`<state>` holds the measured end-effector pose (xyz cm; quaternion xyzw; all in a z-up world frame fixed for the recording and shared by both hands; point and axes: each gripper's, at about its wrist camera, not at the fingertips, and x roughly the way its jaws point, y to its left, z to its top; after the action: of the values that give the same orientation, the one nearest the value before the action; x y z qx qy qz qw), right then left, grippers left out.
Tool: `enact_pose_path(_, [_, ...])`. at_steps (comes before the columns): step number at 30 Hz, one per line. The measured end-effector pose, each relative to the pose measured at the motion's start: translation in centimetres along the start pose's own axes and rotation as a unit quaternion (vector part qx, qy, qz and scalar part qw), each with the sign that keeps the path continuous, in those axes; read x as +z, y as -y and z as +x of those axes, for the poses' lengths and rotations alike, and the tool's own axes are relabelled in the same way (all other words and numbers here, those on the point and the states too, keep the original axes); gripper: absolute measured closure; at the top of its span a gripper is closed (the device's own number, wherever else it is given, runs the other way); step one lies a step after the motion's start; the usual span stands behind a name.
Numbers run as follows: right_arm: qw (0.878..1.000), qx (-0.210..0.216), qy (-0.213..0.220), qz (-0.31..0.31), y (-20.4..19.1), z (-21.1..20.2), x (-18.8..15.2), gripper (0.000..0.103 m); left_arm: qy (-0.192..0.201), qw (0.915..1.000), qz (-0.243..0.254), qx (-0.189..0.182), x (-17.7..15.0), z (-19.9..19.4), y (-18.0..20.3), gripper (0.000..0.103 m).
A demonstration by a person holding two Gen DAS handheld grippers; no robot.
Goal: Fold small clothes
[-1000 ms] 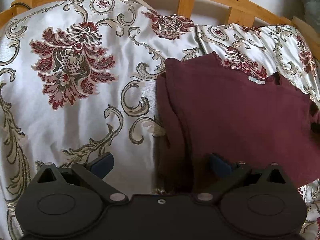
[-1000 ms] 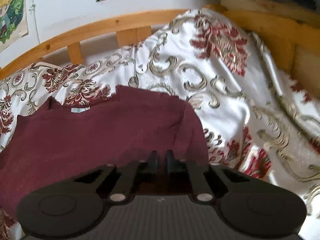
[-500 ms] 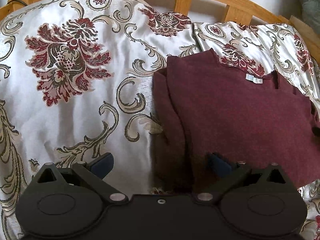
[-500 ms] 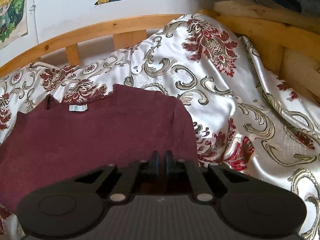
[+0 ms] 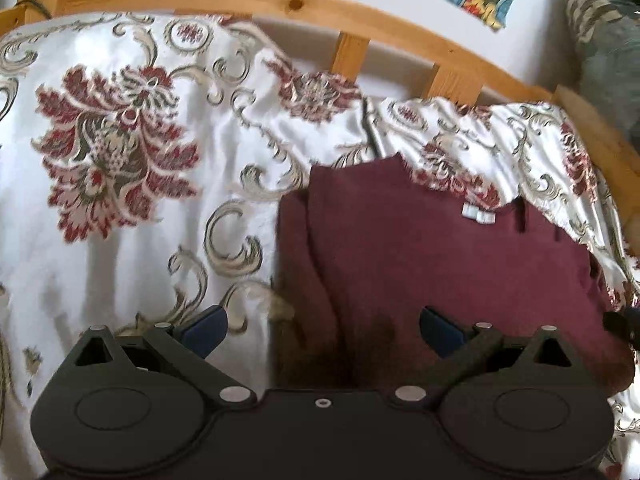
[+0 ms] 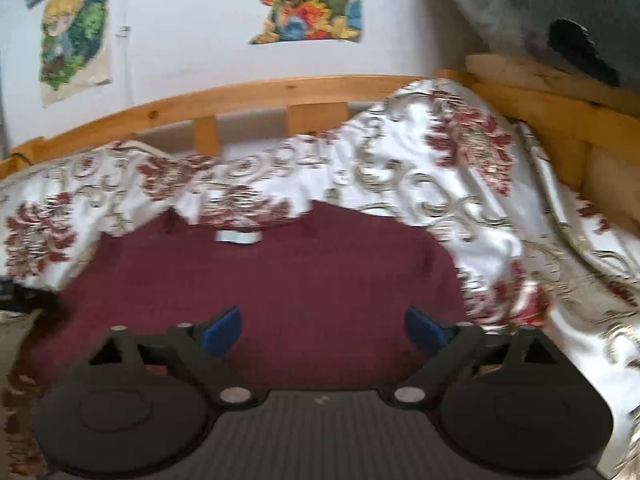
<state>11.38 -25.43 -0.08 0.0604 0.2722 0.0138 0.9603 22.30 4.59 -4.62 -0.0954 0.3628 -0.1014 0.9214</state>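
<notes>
1. The left claw [image 5: 322,330] has its jaws wide apart and nothing is between the pads; it hangs over the left edge of the maroon shirt [image 5: 440,264].
2. The maroon shirt lies flat on the flowered bedspread [image 5: 120,200], its white label [image 5: 478,214] toward the wooden bed rail [image 5: 304,4].
3. The right claw [image 6: 322,330] is opening its jaws above the near part of the shirt, and the pads grip nothing.
</notes>
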Motion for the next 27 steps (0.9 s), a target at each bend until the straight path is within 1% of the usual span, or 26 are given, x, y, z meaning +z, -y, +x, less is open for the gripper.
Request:
enact_pose_path(2, [1.0,0.01,0.006,-0.001,-1.3,-0.2,-0.4,0.001,0.015,0.9997,0.007,-0.019,0.0,0.0,0.0,0.001])
enact_pose_path(5, [1.0,0.026,0.009,-0.004,-3.0,-0.2,-1.2,0.0,0.019,0.9987,0.024,-0.041,0.0,0.1,0.4,0.001])
enact_pose_path(8, [1.0,0.013,0.007,-0.019,-4.1,0.2,-2.0,0.0,0.01,0.997,0.042,-0.064,-0.2,0.4,0.8,0.001])
enact_pose_path(12, [0.999,-0.021,0.002,-0.047,-5.0,1.0,-3.1,0.0,-0.012,0.997,0.047,-0.06,-0.7,0.9,0.8,0.001])
enact_pose_path(15, [0.996,-0.044,-0.017,-0.079,-5.5,1.9,-3.9,0.0,-0.019,0.9969,0.043,-0.063,-1.2,0.9,0.4,0.001])
enact_pose_path(17, [0.995,-0.045,-0.022,-0.086,-5.6,2.3,-4.4,0.0,-0.029,0.9966,0.039,-0.066,-1.3,1.0,0.4,0.001])
enact_pose_path(20, [0.996,-0.04,-0.026,-0.078,-5.3,2.8,-4.7,0.0,-0.035,0.9965,0.034,-0.068,-1.3,1.2,0.4,0.001])
enact_pose_path(23, [0.997,-0.032,-0.03,-0.065,-4.8,2.9,-4.9,0.0,-0.044,0.9964,0.031,-0.065,-1.4,1.2,0.4,0.001])
enact_pose_path(27, [0.997,-0.034,-0.03,-0.067,-4.7,3.0,-5.0,0.0,-0.063,0.9959,0.018,-0.063,-1.6,1.3,0.3,0.001])
